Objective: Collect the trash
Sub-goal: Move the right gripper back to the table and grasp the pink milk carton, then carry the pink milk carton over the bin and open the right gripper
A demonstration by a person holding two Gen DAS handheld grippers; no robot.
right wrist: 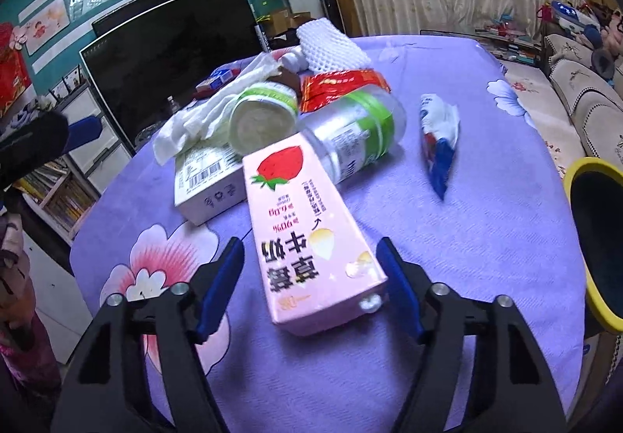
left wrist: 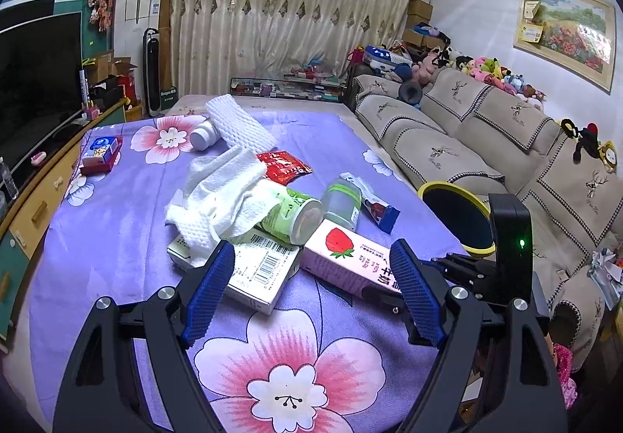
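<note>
A pink strawberry milk carton (right wrist: 311, 234) lies on the purple flowered cloth (right wrist: 486, 238). My right gripper (right wrist: 311, 277) is open, its blue pads on either side of the carton's near end, not closed on it. The carton also shows in the left wrist view (left wrist: 346, 261), with my open, empty left gripper (left wrist: 311, 277) just short of the pile. The pile holds a white barcode box (left wrist: 257, 269), a green-labelled cup (left wrist: 292, 213), a clear jar (left wrist: 342, 201), white paper towels (left wrist: 222, 191), a red packet (left wrist: 282, 166) and a blue-white wrapper (left wrist: 373, 201).
A yellow-rimmed black bin (left wrist: 457, 217) stands at the table's right edge, also in the right wrist view (right wrist: 595, 238). White foam netting (left wrist: 237, 121), a small white bottle (left wrist: 202, 135) and a blue-red box (left wrist: 101, 152) lie farther back. A sofa (left wrist: 486, 129) is right, a TV (left wrist: 35, 71) left.
</note>
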